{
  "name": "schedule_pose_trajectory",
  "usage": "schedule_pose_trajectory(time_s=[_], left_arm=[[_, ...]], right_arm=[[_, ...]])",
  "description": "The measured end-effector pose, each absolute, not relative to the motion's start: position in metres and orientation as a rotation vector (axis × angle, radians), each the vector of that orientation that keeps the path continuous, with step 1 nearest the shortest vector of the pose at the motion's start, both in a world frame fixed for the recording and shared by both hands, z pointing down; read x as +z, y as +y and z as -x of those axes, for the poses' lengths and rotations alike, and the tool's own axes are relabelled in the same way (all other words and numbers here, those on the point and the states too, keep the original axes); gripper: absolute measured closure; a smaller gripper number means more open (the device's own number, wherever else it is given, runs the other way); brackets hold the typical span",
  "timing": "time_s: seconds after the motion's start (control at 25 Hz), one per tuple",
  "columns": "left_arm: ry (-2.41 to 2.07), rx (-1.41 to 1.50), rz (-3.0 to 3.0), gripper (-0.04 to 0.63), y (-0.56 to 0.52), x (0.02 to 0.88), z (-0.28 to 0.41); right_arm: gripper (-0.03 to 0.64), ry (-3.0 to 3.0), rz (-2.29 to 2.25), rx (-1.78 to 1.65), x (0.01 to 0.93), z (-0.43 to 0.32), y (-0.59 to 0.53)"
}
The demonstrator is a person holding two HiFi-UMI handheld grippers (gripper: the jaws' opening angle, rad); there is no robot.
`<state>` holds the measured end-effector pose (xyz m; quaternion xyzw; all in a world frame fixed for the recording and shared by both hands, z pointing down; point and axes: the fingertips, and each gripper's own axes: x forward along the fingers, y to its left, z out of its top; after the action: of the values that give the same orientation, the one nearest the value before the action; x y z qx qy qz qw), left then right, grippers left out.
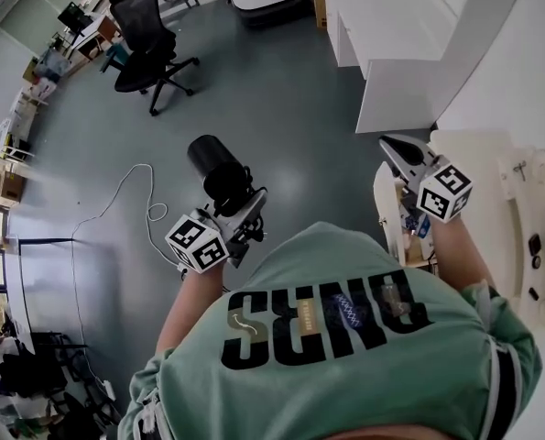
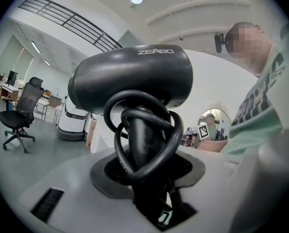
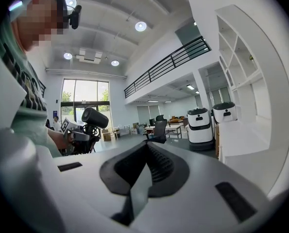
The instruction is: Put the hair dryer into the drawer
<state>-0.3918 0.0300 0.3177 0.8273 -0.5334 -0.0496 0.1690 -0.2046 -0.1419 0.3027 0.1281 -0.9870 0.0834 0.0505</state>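
Hair dryer between left gripper jaws

Hair dryer handle partly behind cord

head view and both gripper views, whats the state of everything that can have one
hair dryer, held by its handle, in the air, not in a drawer
cord, looped round the handle
left gripper, shut on the hair dryer
right gripper, shut, empty
office chair, upright, nobody in it
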Motion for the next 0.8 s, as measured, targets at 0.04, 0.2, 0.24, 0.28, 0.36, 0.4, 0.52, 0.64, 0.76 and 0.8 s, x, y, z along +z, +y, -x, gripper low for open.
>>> schedule_pose_trajectory(time_s=[0.04,0.2,0.24,0.28,0.36,0.4,0.52,0.64,0.76,0.8], left_arm=[[-1.511,-0.138,-2.354,0.400,0.030,0.319,0.397],[-1.501,-0.097,-2.376,0.400,0.026,0.319,0.411],[-1.493,-0.079,-2.383,0.400,0.024,0.320,0.413],[-1.484,-0.061,-2.390,0.400,0.021,0.322,0.414],[-1.462,-0.018,-2.411,0.400,0.013,0.323,0.414],[-1.451,0.010,-2.426,0.400,0.008,0.324,0.414],[-1.419,0.111,-2.474,0.400,-0.007,0.327,0.410],[-1.372,0.209,-2.522,0.400,-0.029,0.332,0.399],[-1.288,0.294,-2.576,0.402,-0.053,0.341,0.374],[-1.251,0.322,-2.597,0.402,-0.062,0.344,0.363]], right_arm=[[0.621,-3.011,-0.401,0.261,0.301,0.208,-0.141],[0.623,-3.007,-0.429,0.254,0.299,0.216,-0.138],[0.623,-3.001,-0.437,0.252,0.300,0.216,-0.138],[0.623,-2.997,-0.447,0.251,0.300,0.216,-0.139],[0.623,-2.996,-0.478,0.249,0.298,0.214,-0.144],[0.623,-2.997,-0.498,0.249,0.296,0.212,-0.146],[0.623,-2.996,-0.565,0.256,0.295,0.202,-0.154],[0.623,-2.997,-0.635,0.260,0.298,0.182,-0.164],[0.621,-2.990,-0.728,0.271,0.304,0.151,-0.171],[0.623,-2.984,-0.763,0.275,0.307,0.140,-0.173]])
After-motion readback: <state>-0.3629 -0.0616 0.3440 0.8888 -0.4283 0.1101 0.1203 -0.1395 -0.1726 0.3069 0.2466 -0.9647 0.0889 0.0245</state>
